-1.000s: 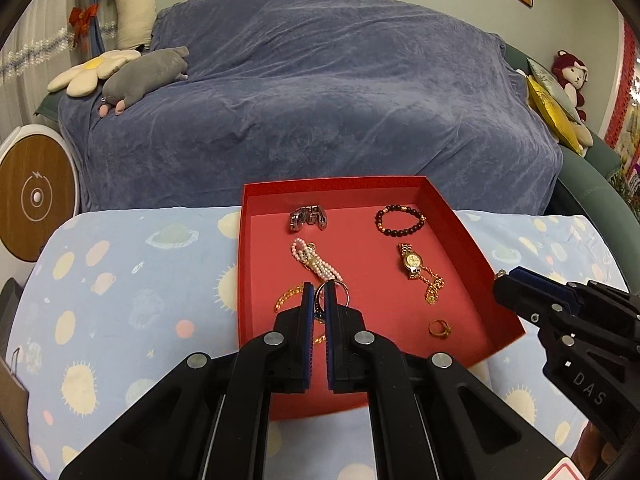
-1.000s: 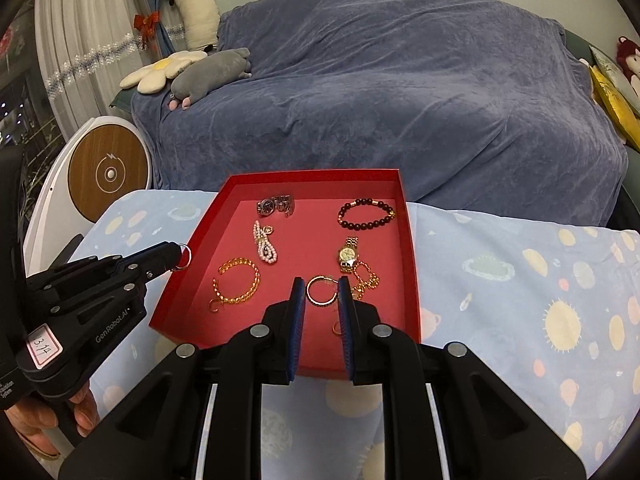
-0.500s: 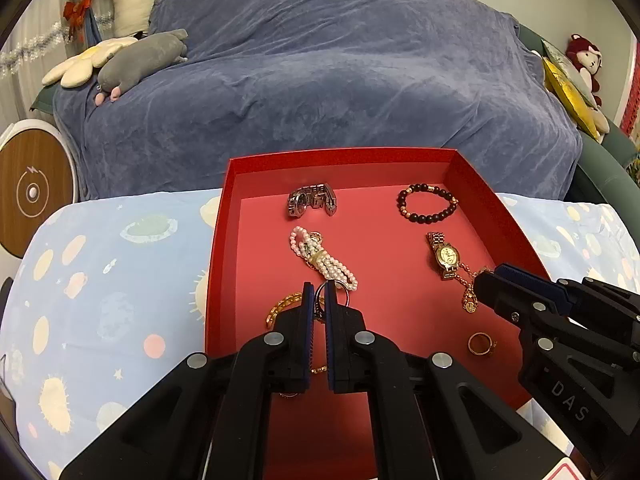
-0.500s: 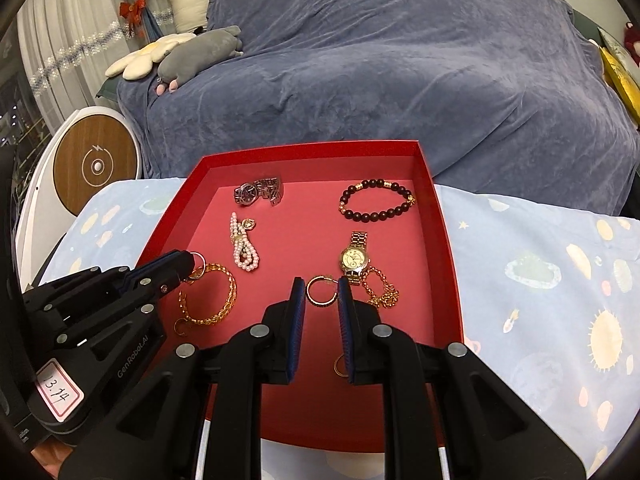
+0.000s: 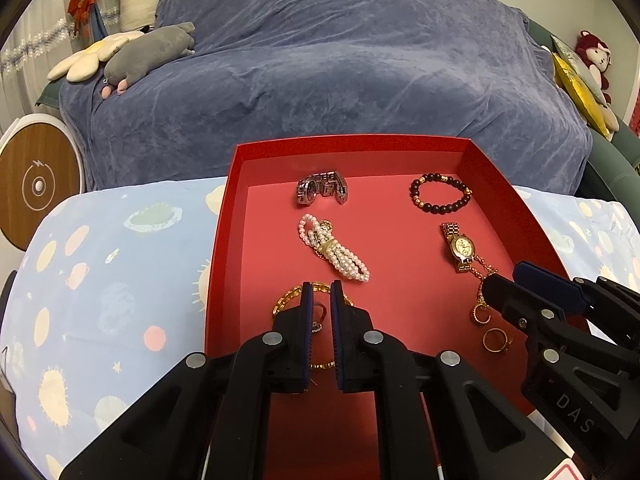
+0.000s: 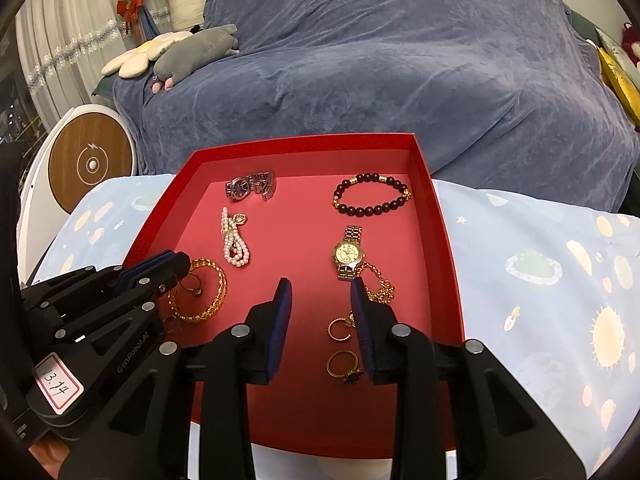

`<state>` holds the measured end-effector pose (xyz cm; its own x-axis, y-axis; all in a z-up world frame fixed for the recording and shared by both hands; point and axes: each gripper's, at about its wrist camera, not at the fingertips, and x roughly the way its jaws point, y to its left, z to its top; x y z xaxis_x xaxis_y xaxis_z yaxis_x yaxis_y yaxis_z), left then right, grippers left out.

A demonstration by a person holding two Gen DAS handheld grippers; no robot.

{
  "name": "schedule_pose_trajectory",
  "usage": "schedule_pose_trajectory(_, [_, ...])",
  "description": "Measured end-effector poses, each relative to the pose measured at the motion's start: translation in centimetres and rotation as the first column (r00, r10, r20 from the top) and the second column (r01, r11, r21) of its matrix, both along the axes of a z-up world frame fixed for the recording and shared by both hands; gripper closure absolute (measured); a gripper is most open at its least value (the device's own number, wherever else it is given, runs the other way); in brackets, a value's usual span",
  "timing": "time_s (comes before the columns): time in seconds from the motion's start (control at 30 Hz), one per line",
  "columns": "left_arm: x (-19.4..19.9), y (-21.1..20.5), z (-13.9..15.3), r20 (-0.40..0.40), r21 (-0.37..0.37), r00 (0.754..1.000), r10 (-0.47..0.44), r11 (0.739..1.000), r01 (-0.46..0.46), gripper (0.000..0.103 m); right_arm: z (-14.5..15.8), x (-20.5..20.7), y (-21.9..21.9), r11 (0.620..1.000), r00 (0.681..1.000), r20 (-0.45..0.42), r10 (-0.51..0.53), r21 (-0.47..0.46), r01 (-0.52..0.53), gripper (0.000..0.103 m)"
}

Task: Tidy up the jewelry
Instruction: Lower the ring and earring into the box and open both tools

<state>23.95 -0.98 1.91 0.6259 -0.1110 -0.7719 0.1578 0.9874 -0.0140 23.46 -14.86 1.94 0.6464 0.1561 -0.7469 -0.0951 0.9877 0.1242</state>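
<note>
A red tray (image 5: 348, 146) (image 6: 304, 146) holds the jewelry. My left gripper (image 5: 321, 296) (image 6: 176, 264) hangs low over the gold chain bracelet (image 6: 208, 292). Its jaws are opening by a narrow gap, and a small silver ring (image 5: 318, 316) (image 6: 194, 286) lies loose inside the bracelet under them. My right gripper (image 6: 320, 286) (image 5: 506, 280) is opening wider, with nothing between its pads. A gold hoop ring (image 6: 340, 328) (image 5: 480, 314) lies on the tray floor beside its right finger. A gold ring with a dark stone (image 6: 344, 366) lies just nearer.
Further back in the tray lie a silver watch (image 5: 322, 192), a pearl bracelet (image 5: 334, 252), a dark bead bracelet (image 5: 440, 198) and a gold watch (image 5: 460, 248) with a chain. The tray sits on a light blue patterned cloth (image 5: 100, 272). Behind it is a blue-covered sofa (image 5: 360, 60).
Both grippers came down into the tray, each pinching a ring. Their jaws have now parted, and both rings lie on the tray floor.
</note>
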Motion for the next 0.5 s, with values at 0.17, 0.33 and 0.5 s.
schedule_pose_trajectory(0.17, [-1.1, 0.4, -1.1, -0.024, 0.019, 1.0, 0.001, 1.0, 0.0, 0.094, -1.4, -0.9, -0.3, 1.0, 0.999, -0.038, -0.002, -0.021, 0.001, 0.074])
schedule_pose_trajectory(0.33, [-2.6, 0.5, -1.6, -0.025, 0.054, 1.0, -0.002, 0.999, 0.003, 0.094, -2.0, -2.2, 0.4, 0.999, 0.998, -0.056, 0.013, -0.049, -0.016, 0.074])
schedule_pose_trajectory(0.5, [-4.4, 1.3, -1.8, -0.039, 0.047, 0.999, -0.015, 0.999, 0.016, 0.094, -1.9, -4.2, 0.1, 0.999, 0.996, -0.084, 0.013, -0.033, -0.015, 0.075])
